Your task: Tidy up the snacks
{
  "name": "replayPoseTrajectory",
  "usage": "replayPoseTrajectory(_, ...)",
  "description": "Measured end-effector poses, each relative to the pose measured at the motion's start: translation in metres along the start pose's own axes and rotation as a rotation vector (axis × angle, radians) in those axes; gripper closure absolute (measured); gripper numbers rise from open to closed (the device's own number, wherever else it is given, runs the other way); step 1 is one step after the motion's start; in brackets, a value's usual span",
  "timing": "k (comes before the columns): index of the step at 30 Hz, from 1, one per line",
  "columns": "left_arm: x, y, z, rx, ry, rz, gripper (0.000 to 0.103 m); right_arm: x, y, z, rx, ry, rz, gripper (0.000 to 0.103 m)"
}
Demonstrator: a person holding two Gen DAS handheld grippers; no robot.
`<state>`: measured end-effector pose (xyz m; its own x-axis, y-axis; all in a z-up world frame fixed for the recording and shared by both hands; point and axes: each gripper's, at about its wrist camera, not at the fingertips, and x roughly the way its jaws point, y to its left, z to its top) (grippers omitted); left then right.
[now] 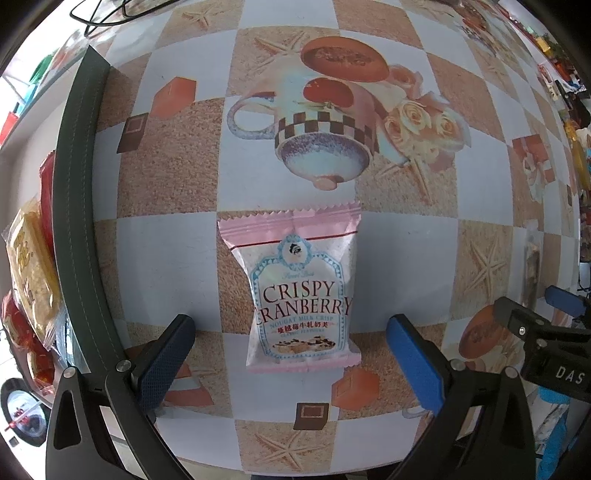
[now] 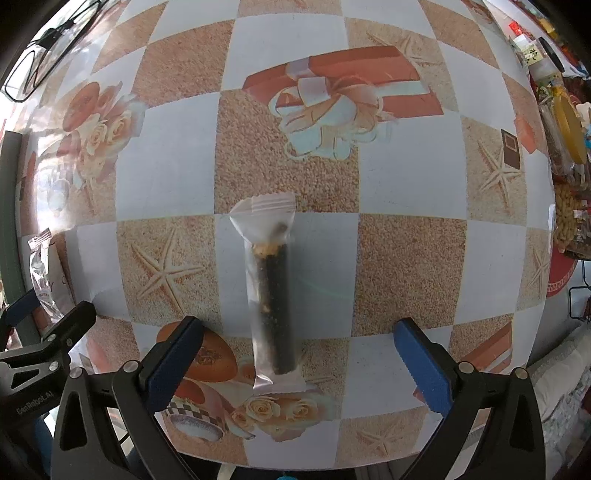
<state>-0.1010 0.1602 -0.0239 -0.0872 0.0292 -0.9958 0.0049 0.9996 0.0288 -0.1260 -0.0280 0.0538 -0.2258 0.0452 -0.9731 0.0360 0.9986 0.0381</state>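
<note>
A pink and white Crispy Cranberry packet [image 1: 301, 291] lies flat on the patterned tablecloth. My left gripper [image 1: 291, 354] is open, its fingers on either side of the packet's near end, not touching it. A clear wrapper with a dark seaweed roll [image 2: 272, 291] lies lengthwise on the cloth. My right gripper [image 2: 299, 354] is open and straddles the roll's near end with wide gaps. The right gripper [image 1: 546, 332] also shows at the right edge of the left wrist view, with the roll [image 1: 532, 266] beyond it. In the right wrist view the cranberry packet [image 2: 46, 273] and the left gripper [image 2: 48, 332] appear at the far left.
A dark green box rim [image 1: 79, 206] curves along the left, with yellow [image 1: 31, 273] and red [image 1: 22, 332] snack packets inside. Jars and bagged goods [image 2: 565, 155] crowd the table's right edge. Black cables [image 1: 110, 11] lie at the far left corner.
</note>
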Motion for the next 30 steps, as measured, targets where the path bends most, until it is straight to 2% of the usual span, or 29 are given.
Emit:
replayPoseTrajectory(6,0.001,-0.002,0.006,0.011,0.043,0.003,0.001,0.0,0.002,0.006,-0.005,0.039,-0.001,0.0)
replayPoseTrajectory(8,-0.002,-0.005,0.006,0.029,0.036,0.004,0.007,-0.002,0.003,0.005,-0.002,0.033,-0.003,0.003)
replayPoseTrajectory(10,-0.005,-0.009,0.005,0.051,0.03,0.009,0.011,-0.007,0.005,0.005,-0.01,0.019,0.0,0.013)
replayPoseTrajectory(13,-0.005,-0.012,0.006,0.059,0.034,0.011,0.012,-0.009,0.011,0.005,-0.043,0.019,-0.005,0.014)
replayPoseTrajectory(25,-0.002,-0.012,0.005,0.046,0.036,0.013,0.006,-0.008,0.008,0.006,-0.044,0.023,-0.009,0.014)
replayPoseTrajectory(28,-0.003,-0.013,0.003,0.056,0.034,0.005,0.012,-0.009,0.01,0.006,-0.042,0.025,-0.003,0.015)
replayPoseTrajectory(29,-0.004,-0.015,0.003,0.064,0.033,0.005,0.016,-0.009,0.013,0.006,-0.042,0.025,-0.004,0.017)
replayPoseTrajectory(30,-0.005,-0.017,0.002,0.077,0.029,0.006,0.019,-0.011,0.017,0.005,-0.043,0.021,-0.004,0.024)
